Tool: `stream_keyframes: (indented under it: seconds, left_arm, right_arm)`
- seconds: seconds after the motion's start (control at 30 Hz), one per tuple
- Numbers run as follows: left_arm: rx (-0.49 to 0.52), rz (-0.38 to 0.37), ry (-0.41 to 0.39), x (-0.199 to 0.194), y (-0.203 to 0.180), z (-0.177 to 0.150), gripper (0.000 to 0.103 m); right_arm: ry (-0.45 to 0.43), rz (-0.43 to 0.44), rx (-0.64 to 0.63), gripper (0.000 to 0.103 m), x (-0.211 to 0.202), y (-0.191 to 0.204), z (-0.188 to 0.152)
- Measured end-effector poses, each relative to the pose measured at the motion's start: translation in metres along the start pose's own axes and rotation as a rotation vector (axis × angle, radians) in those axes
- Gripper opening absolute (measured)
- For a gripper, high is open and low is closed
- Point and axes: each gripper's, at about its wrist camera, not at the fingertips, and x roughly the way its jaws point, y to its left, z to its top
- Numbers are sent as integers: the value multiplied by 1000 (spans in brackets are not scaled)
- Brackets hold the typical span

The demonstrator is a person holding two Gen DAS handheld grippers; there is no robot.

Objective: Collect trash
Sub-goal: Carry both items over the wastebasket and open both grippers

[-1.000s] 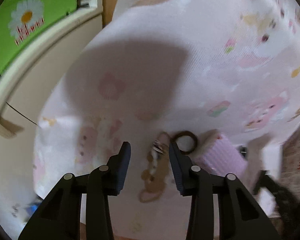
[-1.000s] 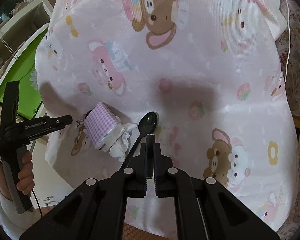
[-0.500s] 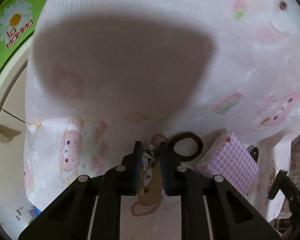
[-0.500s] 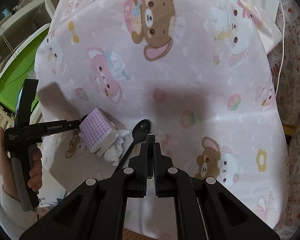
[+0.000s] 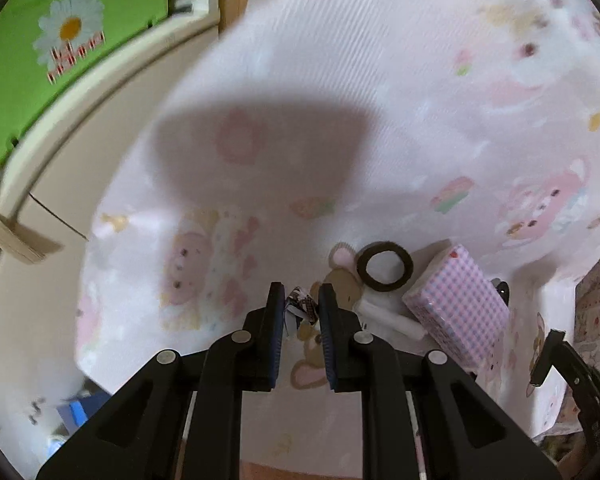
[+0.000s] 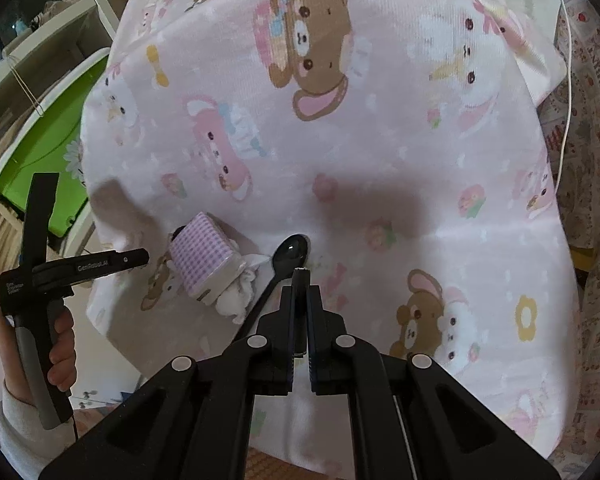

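Note:
My left gripper (image 5: 300, 300) is shut on a small crumpled dark wrapper (image 5: 299, 307) and holds it just above the pink cartoon-print cloth (image 5: 340, 80). Beside it lie a brown ring (image 5: 384, 266), a lilac checked box (image 5: 458, 300) and a white crumpled tissue (image 5: 388, 318). In the right wrist view, my right gripper (image 6: 300, 280) is shut, with a thin dark piece between its jaws, above the cloth (image 6: 380, 140). A black spoon (image 6: 280, 264) lies just left of it. The box (image 6: 202, 256), tissue (image 6: 236, 300) and left gripper (image 6: 136, 258) show at the left.
A green bin with a daisy print (image 5: 60, 40) stands past the cloth's left edge, also in the right wrist view (image 6: 40, 152). A patterned mat (image 6: 592, 200) and a white cable (image 6: 566, 80) lie at the right. A blue item (image 5: 80, 410) lies on the floor below.
My left gripper closed on the wrapper, then lifted and pulled back with it. My right gripper stayed shut and barely moved.

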Motion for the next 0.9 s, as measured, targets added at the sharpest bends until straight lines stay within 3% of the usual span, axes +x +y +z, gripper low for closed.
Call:
stream_keyframes:
  seconds: [0.23,0.33,0.43,0.53,0.6,0.9]
  left_arm:
    - [56,83,-102,-44,-5,-27,16]
    - [36,44,-87,-65,-8,-45,16]
    - [53,74,-74,-61,-13,-49,16]
    - [43,45,-46,-57,-11,-65,16]
    - [4,4,-16,-53,1,-79,16]
    - [-33,-48,14,-65,14,-133,16]
  right_arm:
    - [-40,26,-52,6,-13,12,-7]
    - [-44,38,-84,6,-18,21,-13]
    - [-43,33,-118,6,-17,30,-19]
    - [-32,41,-139,6,-15,38,-26]
    - [-13,65,-146,6,-14,43,-31]
    - [1,171,-213,6,-30,72,-58]
